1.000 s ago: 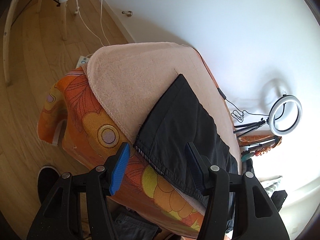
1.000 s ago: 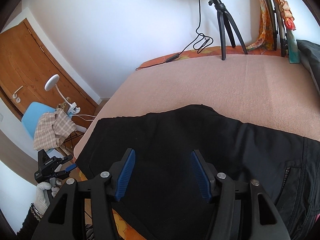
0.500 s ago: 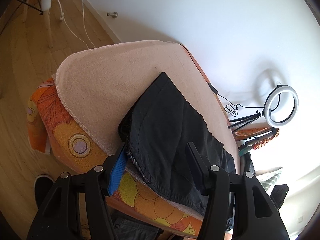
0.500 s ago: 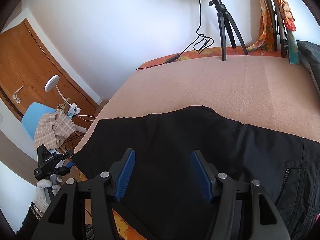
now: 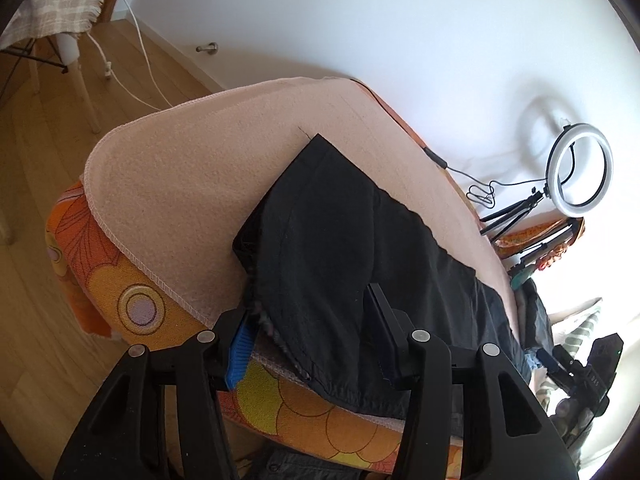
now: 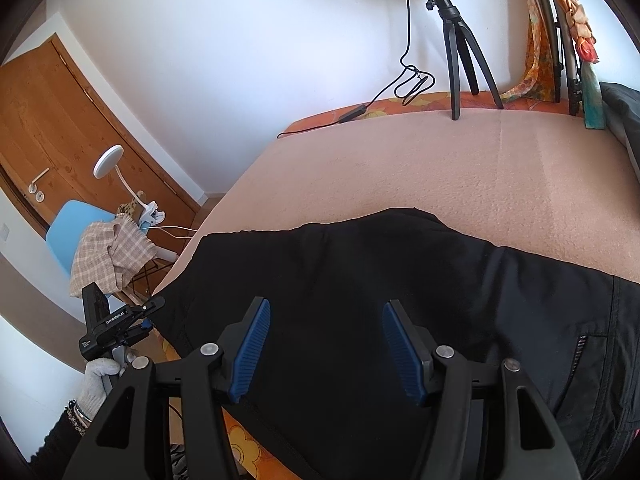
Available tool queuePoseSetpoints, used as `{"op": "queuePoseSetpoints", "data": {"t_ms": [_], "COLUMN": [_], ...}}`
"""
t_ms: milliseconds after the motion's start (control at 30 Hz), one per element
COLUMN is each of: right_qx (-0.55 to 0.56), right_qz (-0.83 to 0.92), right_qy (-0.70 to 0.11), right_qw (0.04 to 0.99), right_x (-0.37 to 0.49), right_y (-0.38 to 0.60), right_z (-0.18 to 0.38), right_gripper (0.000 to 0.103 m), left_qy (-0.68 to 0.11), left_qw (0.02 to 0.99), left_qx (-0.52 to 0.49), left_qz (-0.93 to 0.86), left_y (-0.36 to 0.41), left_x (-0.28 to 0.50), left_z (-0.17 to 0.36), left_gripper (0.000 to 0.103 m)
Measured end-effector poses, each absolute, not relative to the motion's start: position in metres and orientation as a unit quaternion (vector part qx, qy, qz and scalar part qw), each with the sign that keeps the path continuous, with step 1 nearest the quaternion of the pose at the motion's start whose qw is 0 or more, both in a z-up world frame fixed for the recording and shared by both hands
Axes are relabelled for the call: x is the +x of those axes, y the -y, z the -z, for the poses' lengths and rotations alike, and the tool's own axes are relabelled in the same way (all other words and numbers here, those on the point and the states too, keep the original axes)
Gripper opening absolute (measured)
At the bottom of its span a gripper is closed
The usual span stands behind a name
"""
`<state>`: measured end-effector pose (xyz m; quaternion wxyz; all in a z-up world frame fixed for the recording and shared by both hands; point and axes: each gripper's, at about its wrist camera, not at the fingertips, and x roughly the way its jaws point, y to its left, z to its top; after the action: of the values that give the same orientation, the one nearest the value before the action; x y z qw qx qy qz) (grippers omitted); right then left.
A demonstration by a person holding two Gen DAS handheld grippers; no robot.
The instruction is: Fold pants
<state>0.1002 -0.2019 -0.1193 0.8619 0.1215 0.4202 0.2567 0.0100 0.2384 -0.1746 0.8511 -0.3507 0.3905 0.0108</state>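
Because the pants (image 5: 352, 264) are made of thin black cloth, they look soft and light, and they will bend and sag wherever nothing holds them up. They lie flat on the pink blanket (image 5: 188, 184) that covers the bed, and they fill the middle and lower right of the left view. One leg end hangs a little over the bed's edge near the bottom of that view.

The left gripper (image 5: 308, 344) is spread wide, with the leg hem sitting between its two fingers. One finger is under the cloth edge and the other is on top, but they are not pinching yet, as far as I can tell.

The right gripper (image 6: 326, 350) is spread wide too. It hovers over the middle of the pants in the lower part of its view and holds nothing.

I think the hem is a good place to grab, since the stitched edge is thicker and will slip less. The cloth looks a bit smooth, so a weak pinch may let it slide out. Grabbing both layers at once should keep the leg from opening up. Nothing here can break.
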Motion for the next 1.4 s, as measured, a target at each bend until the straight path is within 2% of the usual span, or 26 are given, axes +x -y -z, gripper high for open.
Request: {"op": "queuePoseSetpoints", "data": {"t_ms": [33,100,167,267,600,1100,1200,1267,1300,1400], "right_qx": [0.123,0.123,0.121,0.117,0.130,0.204,0.208,0.202,0.200,0.204], "right_qz": [-0.257,-0.258,-0.260,-0.263,-0.283,-0.406,-0.385,-0.380,-0.376,-0.377], "right_qy": [-0.421,-0.422,-0.424,-0.427,-0.440,-0.519,-0.545,-0.553,-0.556,-0.559], "right_qw": [0.861,0.860,0.859,0.857,0.842,0.724,0.715,0.714,0.714,0.710], "right_x": [0.101,0.101,0.101,0.101,0.109,0.189,0.205,0.210,0.211,0.210], "right_y": [0.202,0.202,0.199,0.195,0.182,0.079,0.060,0.051,0.048,0.045], "right_z": [0.120,0.121,0.122,0.124,0.128,0.164,0.183,0.193,0.198,0.209], "right_gripper": [0.063,0.063,0.063,0.063,0.063,0.065,0.059,0.046,0.038,0.038], "left_qy": [-0.382,-0.385,-0.374,-0.356,-0.327,-0.370,-0.367,-0.370,-0.376,-0.388], "left_qw": [0.861,0.865,0.865,0.876,0.924,0.916,0.918,0.916,0.913,0.905], "left_qx": [-0.336,-0.322,-0.333,-0.326,-0.186,-0.082,-0.066,-0.054,-0.051,-0.051], "left_qz": [-0.017,-0.020,-0.020,-0.014,0.064,0.133,0.138,0.145,0.148,0.166], "left_y": [-0.235,-0.234,-0.239,-0.236,-0.154,-0.075,-0.071,-0.071,-0.071,-0.071], "left_x": [0.009,0.011,0.010,0.010,0.026,0.026,0.021,0.018,0.018,0.011], "left_z": [0.174,0.174,0.172,0.160,0.105,0.126,0.126,0.128,0.129,0.132], "left_gripper": [0.038,0.014,0.007,0.005,0.005,0.005,0.005,0.006,0.012,0.028]}}
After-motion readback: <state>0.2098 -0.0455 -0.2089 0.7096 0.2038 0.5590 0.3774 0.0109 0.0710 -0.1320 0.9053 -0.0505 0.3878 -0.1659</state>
